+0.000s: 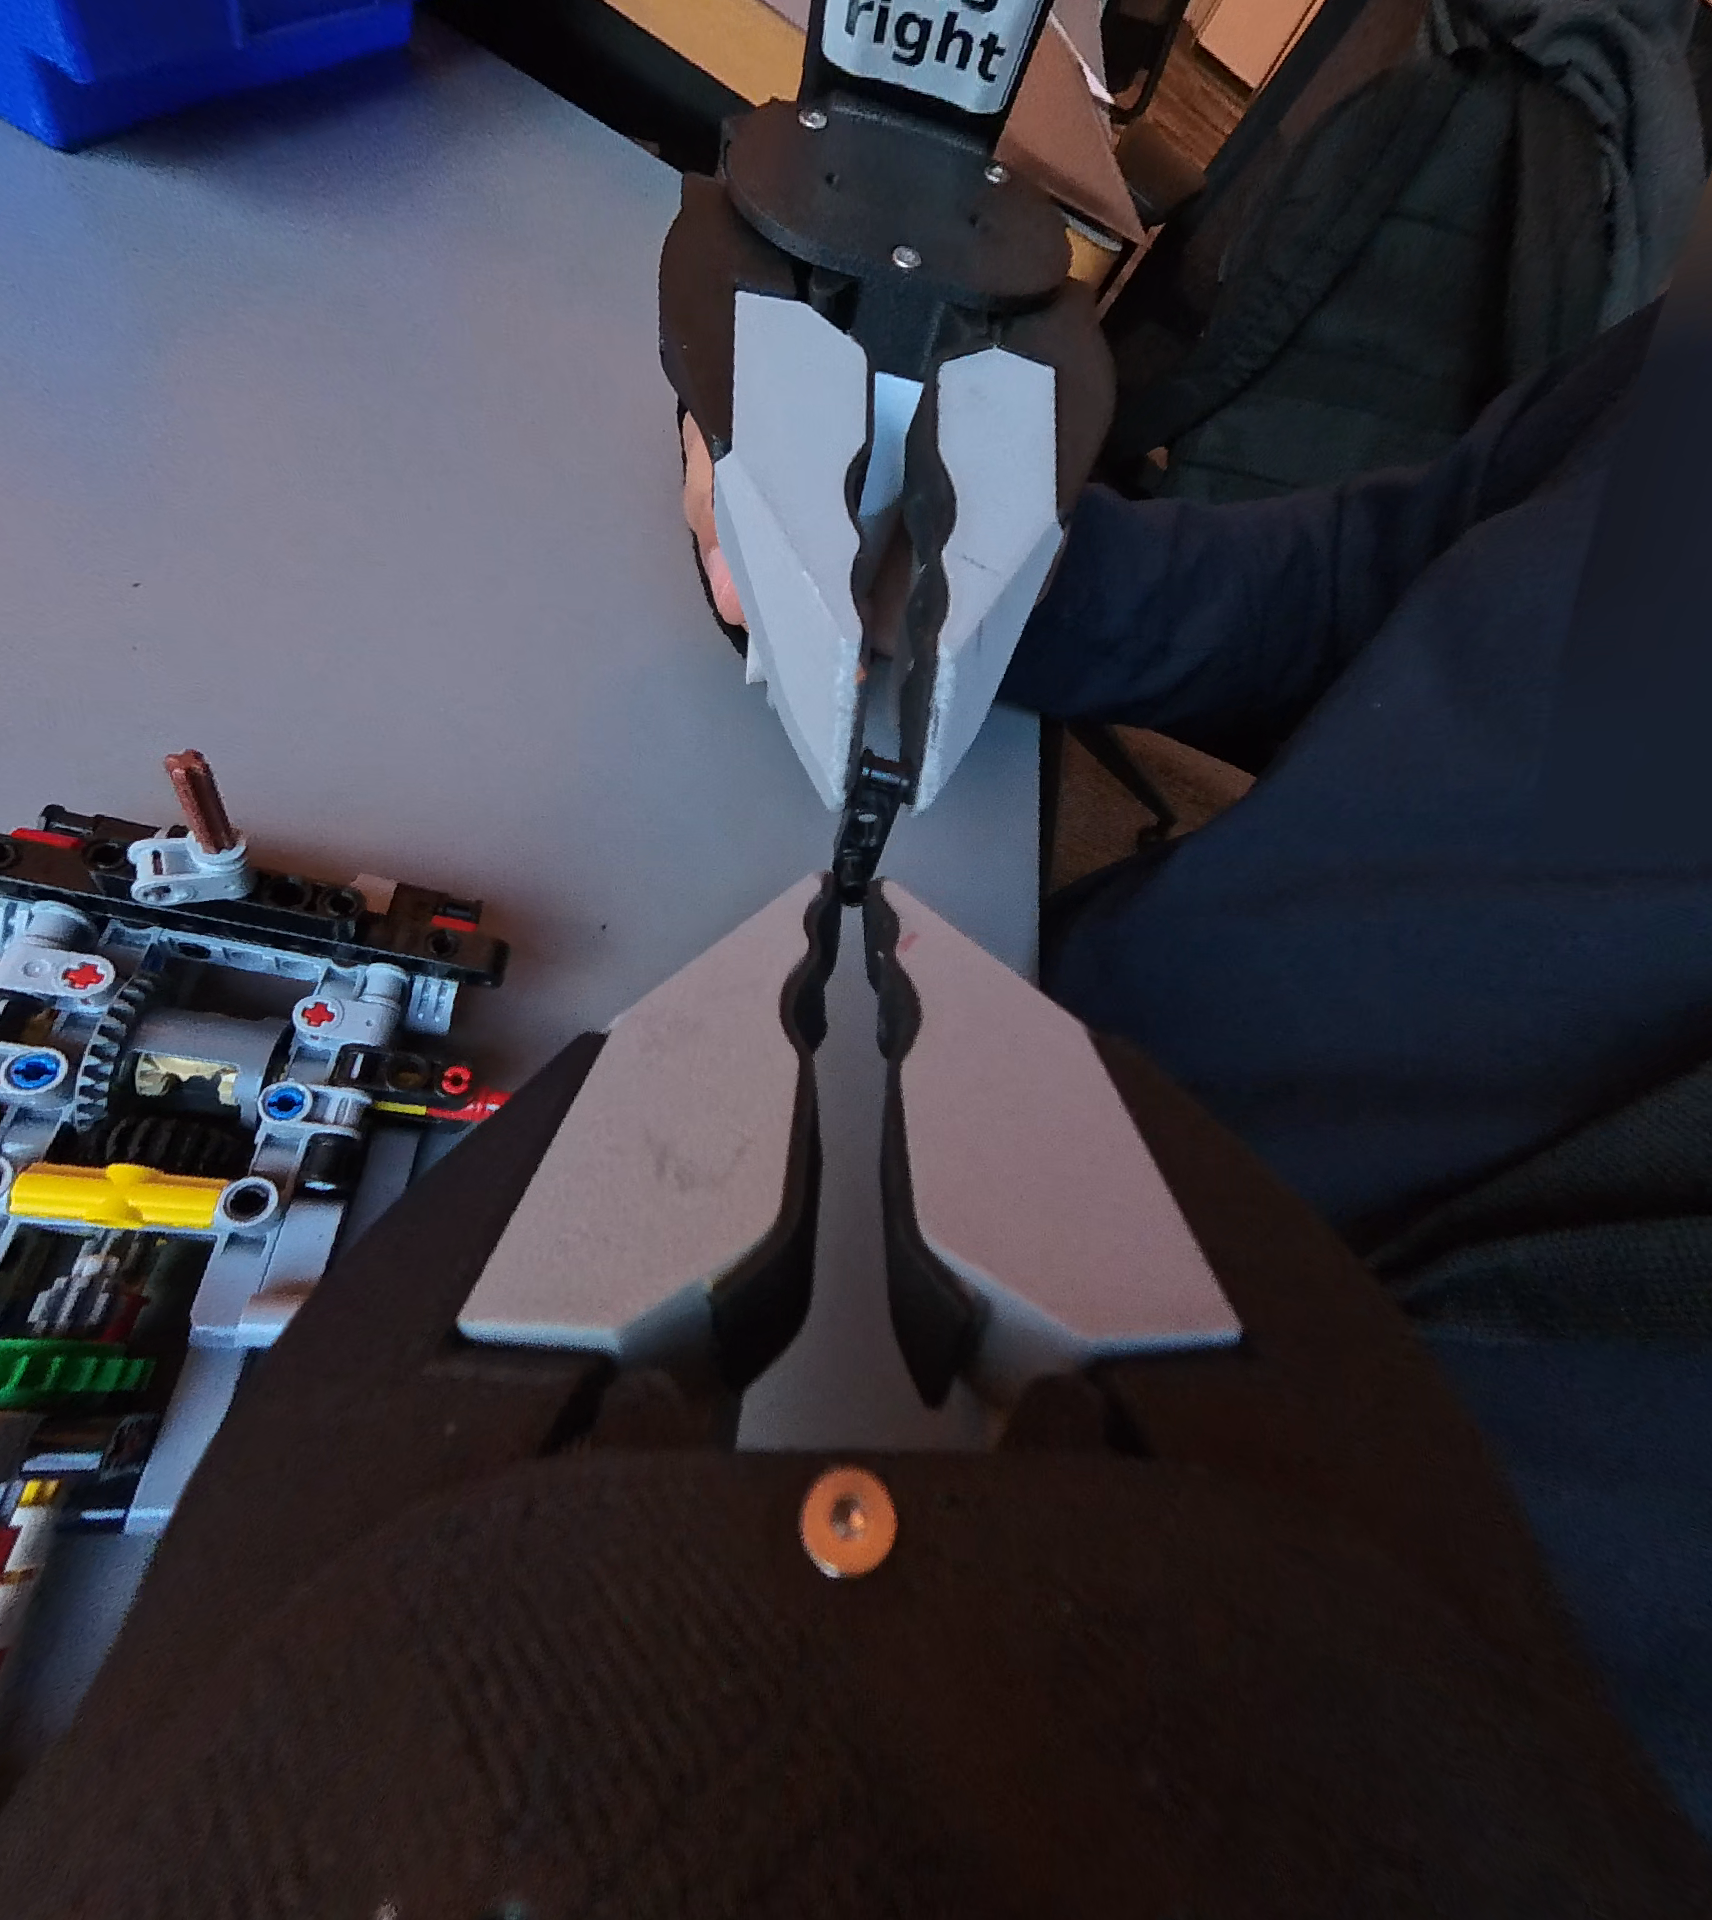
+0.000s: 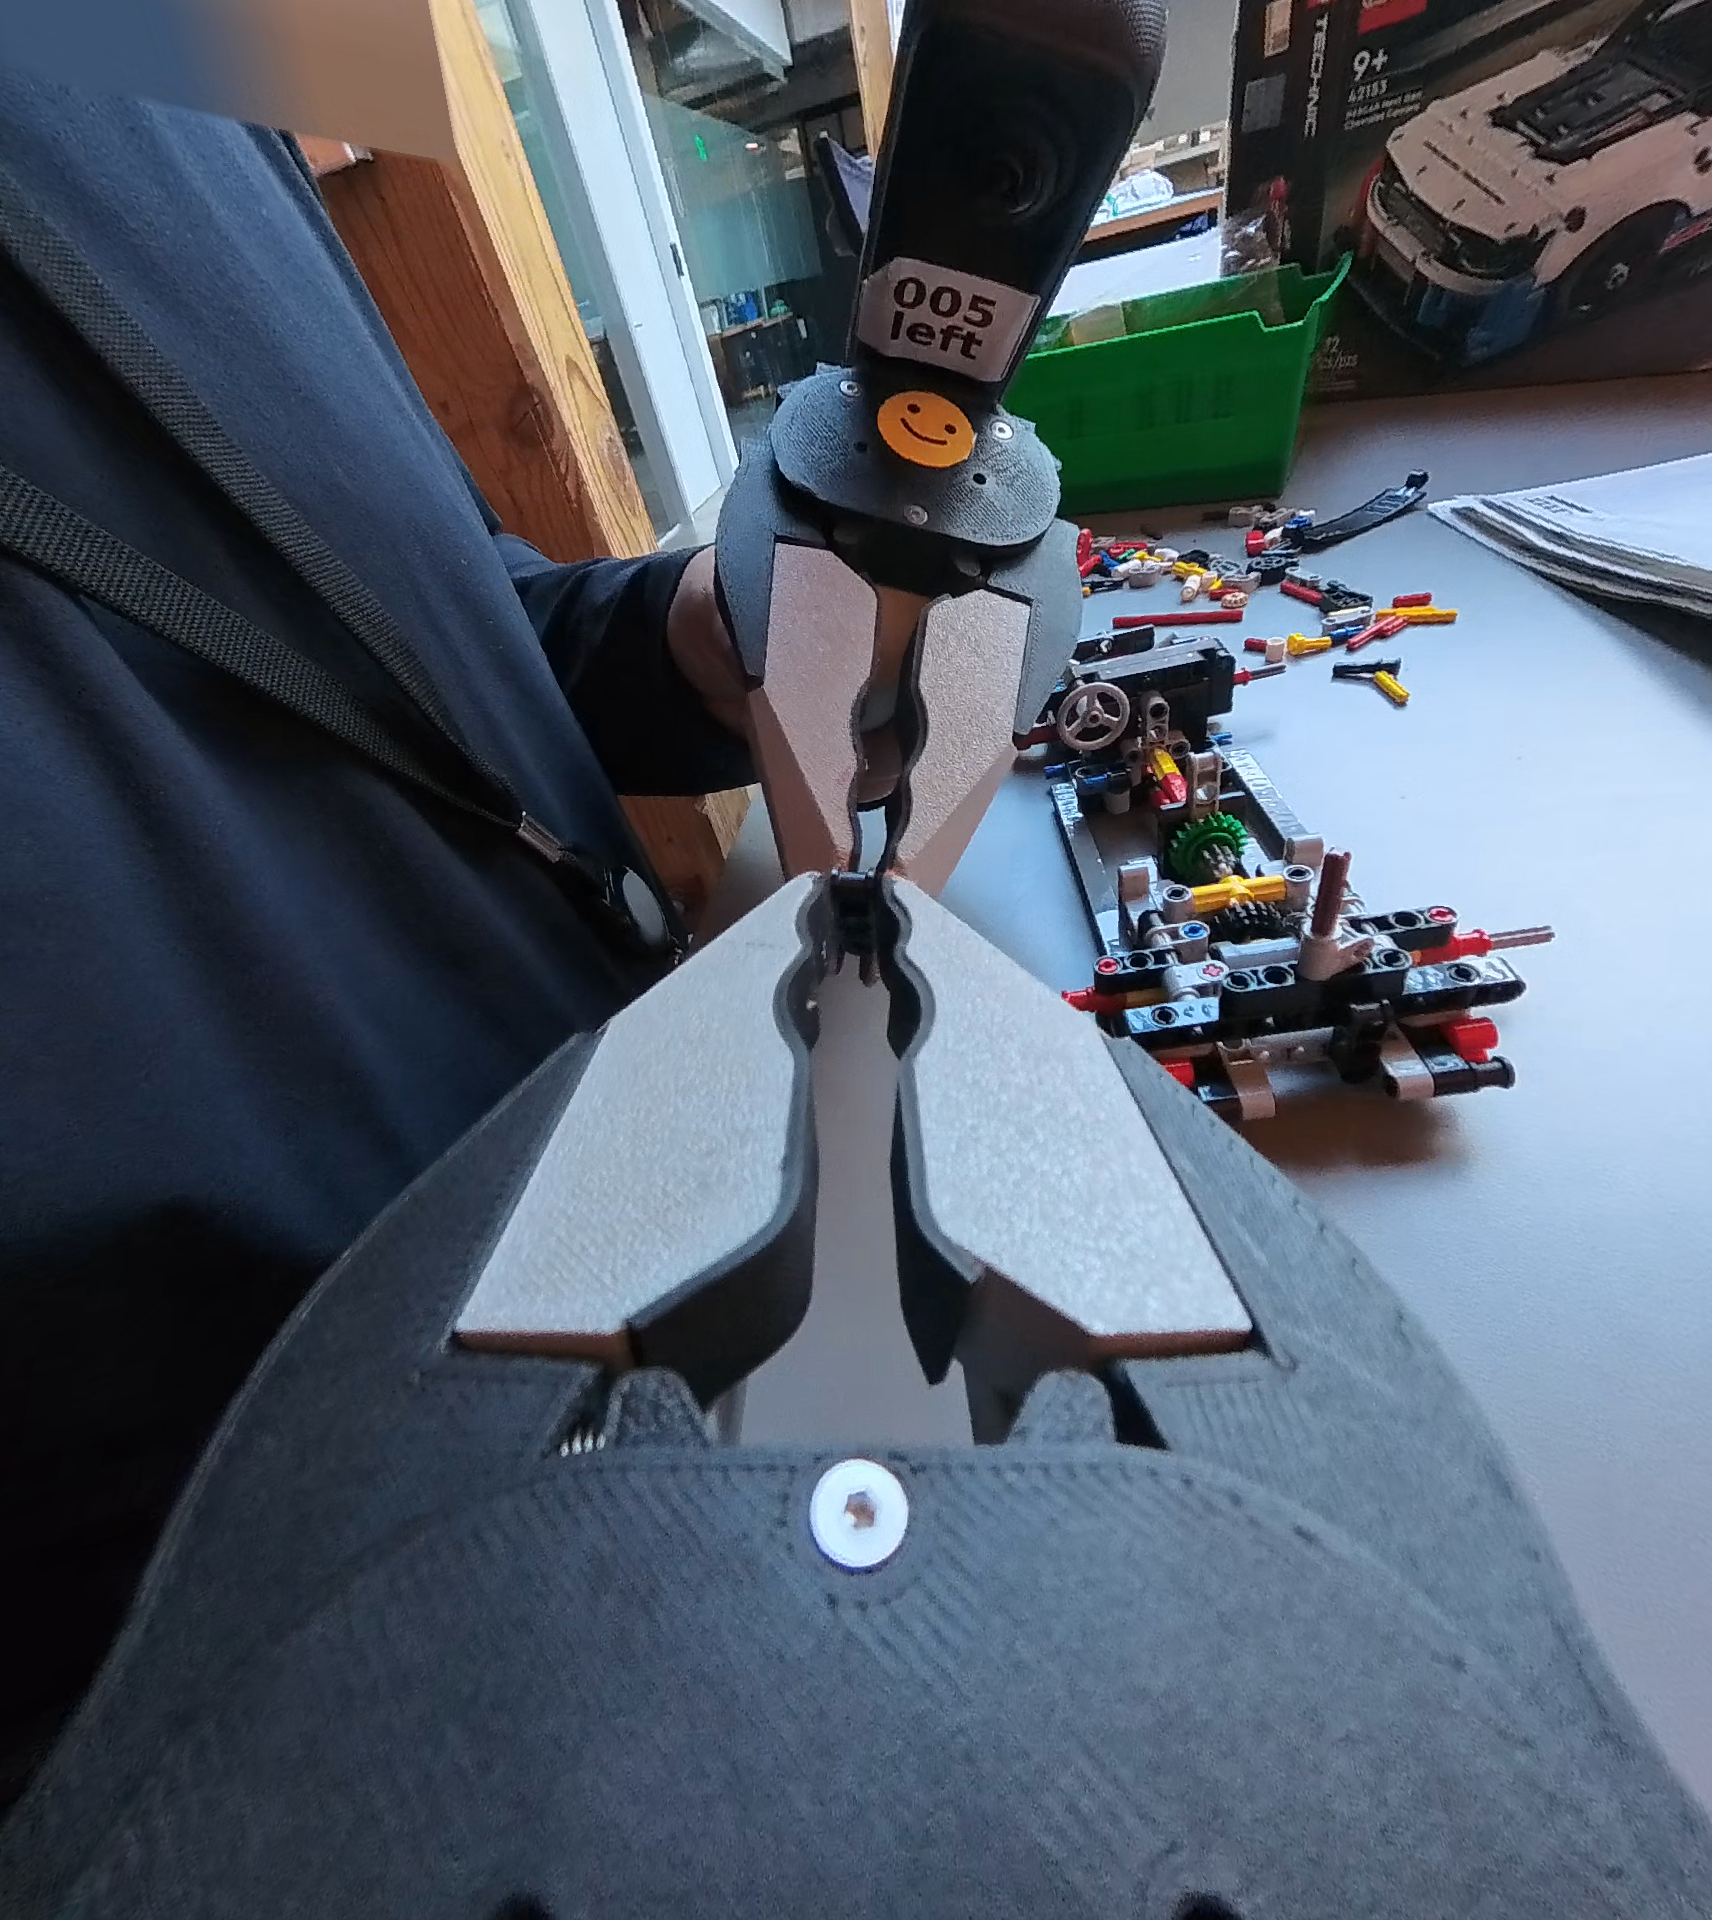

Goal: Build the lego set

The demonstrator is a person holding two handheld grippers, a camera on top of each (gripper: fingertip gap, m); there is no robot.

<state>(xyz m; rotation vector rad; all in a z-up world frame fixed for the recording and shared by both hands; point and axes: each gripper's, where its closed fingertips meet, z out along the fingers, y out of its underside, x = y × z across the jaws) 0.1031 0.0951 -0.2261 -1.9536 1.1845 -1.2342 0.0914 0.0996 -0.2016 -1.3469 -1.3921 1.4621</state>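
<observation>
Claws meet tip to tip above the near edge of the grey worktop, and one small black building-toy piece spans between them. The right claw has its fingers pressed on one end of this piece; in the left wrist view that end sits between the pale fingertips of the right claw. The left claw is nearly together, and its dark tips pinch the other end of the same piece, so both claws hold it at once, in the air, just in front of the person's dark blue clothing.

Judging from this, the step in hand looks like a hand-over or a two-claw adjustment of the piece, but which claw is giving and which is receiving cannot be told. The grip of the left claw is only at the very tip, so it seems the weaker one, and the piece may twist if one side lets go.

On the worktop, left of the claws in the left wrist view, lies a half-built toy car chassis with gears and a brown axle standing up. Farther away are loose small parts, a green bin, an open instruction booklet and the toy's box.
</observation>
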